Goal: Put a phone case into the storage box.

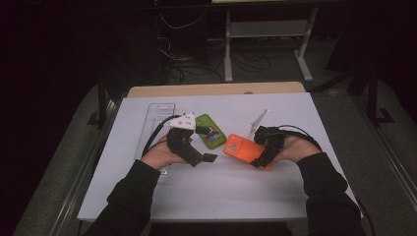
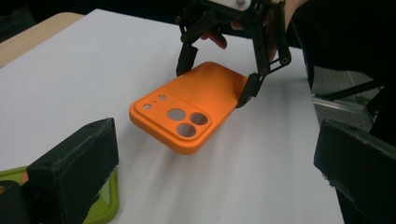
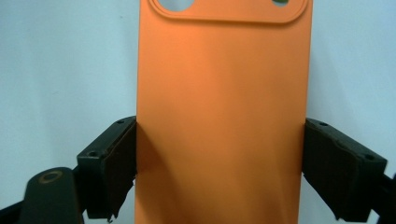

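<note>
A: Dark floor and cable clutter filled the top of the high view, and a white table (image 1: pixel 236 191) took up the middle. Where did the orange phone case (image 1: pixel 242 146) sit?

B: Right of centre, lifted off the table. The right gripper (image 1: pixel 263 156) had its 2 pads clamped on the case's long edges near the plain end, with the camera cut-outs at the far end.

A: How would it handle?

B: It looked light, thin and a little springy, so probably easy to bow if squeezed hard. The matte sides seemed grippy; the long edges were the sensible hold.

A: And the other hand?

B: The left gripper (image 1: pixel 209 158) hovered left of centre, jaws wide apart with nothing between them, aimed toward the case. A green phone case (image 1: pixel 210 130) lay on the table just above it.

A: Arm poses?

B: Both forearms came in from the bottom, wrists angled inward.
</note>
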A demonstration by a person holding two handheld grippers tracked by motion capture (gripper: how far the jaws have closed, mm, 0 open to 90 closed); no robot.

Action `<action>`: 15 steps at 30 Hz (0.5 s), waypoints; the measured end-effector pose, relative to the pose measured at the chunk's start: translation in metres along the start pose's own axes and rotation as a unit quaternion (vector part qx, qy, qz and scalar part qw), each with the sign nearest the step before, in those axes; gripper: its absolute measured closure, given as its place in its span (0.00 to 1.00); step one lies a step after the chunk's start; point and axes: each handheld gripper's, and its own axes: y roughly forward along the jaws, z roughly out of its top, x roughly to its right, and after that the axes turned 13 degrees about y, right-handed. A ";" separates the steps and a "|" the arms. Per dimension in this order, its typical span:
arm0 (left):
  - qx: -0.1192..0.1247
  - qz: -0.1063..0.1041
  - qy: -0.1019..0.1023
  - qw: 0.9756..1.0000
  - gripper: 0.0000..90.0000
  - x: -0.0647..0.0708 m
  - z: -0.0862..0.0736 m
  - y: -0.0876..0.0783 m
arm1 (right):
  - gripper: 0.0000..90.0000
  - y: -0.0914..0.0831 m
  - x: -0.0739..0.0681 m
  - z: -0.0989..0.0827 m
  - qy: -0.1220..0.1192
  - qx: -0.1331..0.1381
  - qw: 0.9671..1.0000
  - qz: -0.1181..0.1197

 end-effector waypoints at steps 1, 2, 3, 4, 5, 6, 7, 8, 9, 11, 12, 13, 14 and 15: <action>-0.001 0.000 0.000 1.000 0.00 0.000 0.000 0.000 | 0.17 0.001 -0.002 0.001 -0.007 0.000 1.000 0.001; 0.001 0.001 0.000 1.000 0.00 0.000 0.000 0.000 | 0.17 0.002 -0.004 0.002 -0.020 0.000 1.000 0.003; 0.001 0.002 -0.001 1.000 0.00 0.000 0.000 0.000 | 0.17 0.002 -0.004 0.002 -0.020 0.000 1.000 0.003; -0.006 0.000 0.006 1.000 0.00 0.000 0.000 0.000 | 0.17 0.003 -0.009 0.004 -0.028 -0.002 1.000 0.007; -0.009 -0.003 0.008 1.000 0.00 0.001 -0.001 0.000 | 0.17 0.003 -0.009 0.004 -0.028 -0.002 1.000 0.007; -0.012 -0.005 0.008 1.000 0.00 0.002 -0.001 0.001 | 0.17 0.004 -0.011 0.005 -0.034 -0.002 0.999 0.008; -0.016 -0.008 0.015 1.000 0.00 0.002 -0.001 0.001 | 0.17 0.004 -0.014 0.006 -0.038 -0.002 0.999 0.010; -0.022 -0.009 0.015 1.000 0.00 0.003 -0.001 0.001 | 0.17 0.006 -0.019 0.009 -0.044 -0.008 0.999 0.014; -0.025 -0.010 0.018 0.999 0.00 0.004 -0.001 0.001 | 0.17 0.006 -0.019 0.009 -0.044 -0.008 0.999 0.014; -0.033 -0.006 0.022 0.999 0.00 0.004 -0.002 0.001 | 0.17 0.008 -0.024 0.011 -0.052 -0.013 0.999 0.011; -0.035 -0.007 0.025 0.999 0.00 0.005 -0.002 0.000 | 0.17 0.009 -0.027 0.012 -0.055 -0.013 0.998 0.011; -0.037 -0.009 0.029 0.999 0.00 0.005 -0.002 0.000 | 0.17 0.009 -0.029 0.013 -0.057 -0.014 0.998 0.013; -0.039 -0.013 0.030 0.999 0.00 0.006 -0.002 0.000 | 0.17 0.010 -0.034 0.015 -0.064 -0.016 0.998 0.011; -0.042 -0.016 0.031 0.999 0.00 0.007 -0.003 0.000 | 0.17 0.010 -0.034 0.015 -0.064 -0.016 0.998 0.011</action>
